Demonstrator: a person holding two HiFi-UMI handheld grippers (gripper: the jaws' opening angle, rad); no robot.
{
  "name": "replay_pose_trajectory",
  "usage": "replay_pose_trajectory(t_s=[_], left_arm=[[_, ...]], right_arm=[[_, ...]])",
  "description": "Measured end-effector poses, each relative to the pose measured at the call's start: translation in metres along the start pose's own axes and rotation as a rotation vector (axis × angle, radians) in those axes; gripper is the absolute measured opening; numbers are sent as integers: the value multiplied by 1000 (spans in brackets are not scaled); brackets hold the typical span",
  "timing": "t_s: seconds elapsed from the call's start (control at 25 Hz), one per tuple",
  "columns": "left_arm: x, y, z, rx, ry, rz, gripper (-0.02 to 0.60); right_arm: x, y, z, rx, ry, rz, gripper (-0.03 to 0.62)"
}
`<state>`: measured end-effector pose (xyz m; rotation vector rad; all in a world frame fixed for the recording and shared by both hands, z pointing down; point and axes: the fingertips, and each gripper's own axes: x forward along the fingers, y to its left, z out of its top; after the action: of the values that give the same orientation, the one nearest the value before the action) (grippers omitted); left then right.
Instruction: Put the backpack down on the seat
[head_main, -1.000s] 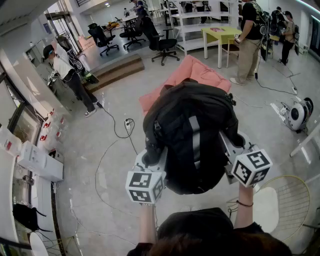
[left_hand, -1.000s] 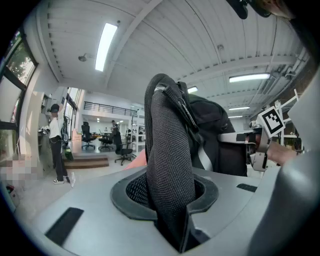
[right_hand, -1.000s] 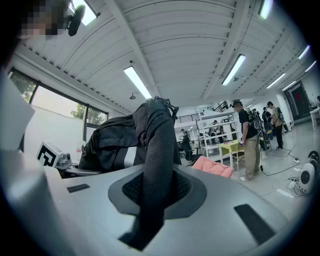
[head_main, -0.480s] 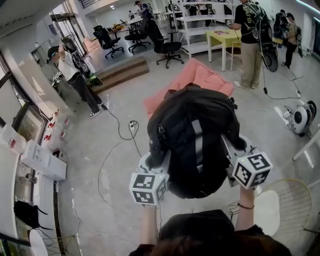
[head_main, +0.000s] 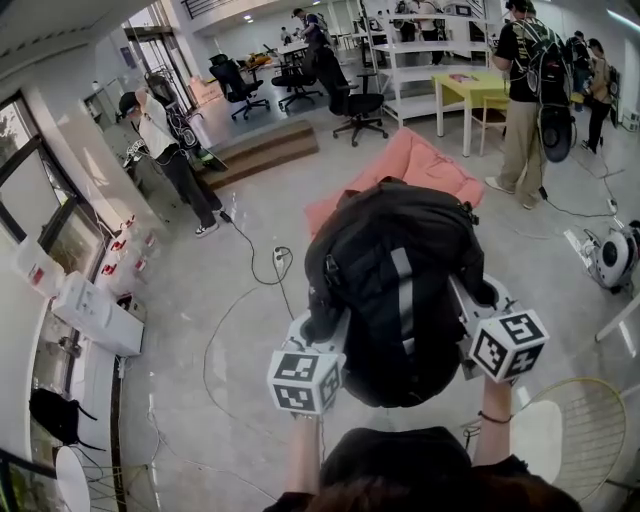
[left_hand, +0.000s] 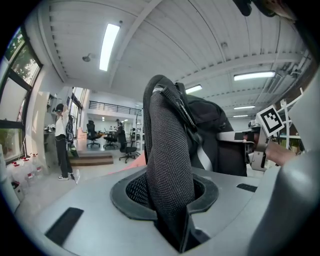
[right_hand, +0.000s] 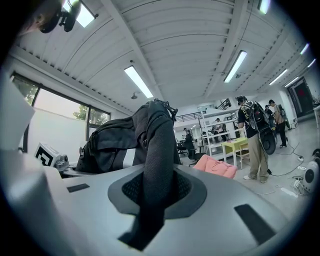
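A black backpack (head_main: 395, 280) with a grey stripe hangs in the air between my two grippers, above the grey floor. My left gripper (head_main: 325, 328) is shut on one black mesh shoulder strap (left_hand: 167, 150), which runs up out of its jaws. My right gripper (head_main: 478, 298) is shut on the other mesh strap (right_hand: 157, 150) in the same way. The pink padded seat (head_main: 420, 165) lies on the floor just beyond the backpack, partly hidden by it. The right gripper view shows the pink seat (right_hand: 215, 166) ahead to the right.
A power strip with cables (head_main: 281, 258) lies on the floor left of the seat. A wire-frame chair (head_main: 575, 420) is at my lower right, a white machine (head_main: 615, 255) at the right. A person with a backpack (head_main: 525, 100) stands by the yellow table (head_main: 480, 85); office chairs (head_main: 355, 100) stand behind.
Both grippers keep their hold on the straps and the backpack hangs as before. The head view has shifted a little, so the seat and room sit slightly lower and further right.
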<state>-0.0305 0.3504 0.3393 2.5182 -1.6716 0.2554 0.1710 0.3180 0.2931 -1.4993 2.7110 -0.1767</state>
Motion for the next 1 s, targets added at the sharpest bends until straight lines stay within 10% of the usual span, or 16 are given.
replay_pose_trajectory(t_s=[1.0], left_arm=[[169, 114, -2, -39, 91, -32, 117]], right_arm=[[186, -72, -21, 61, 70, -40, 55]])
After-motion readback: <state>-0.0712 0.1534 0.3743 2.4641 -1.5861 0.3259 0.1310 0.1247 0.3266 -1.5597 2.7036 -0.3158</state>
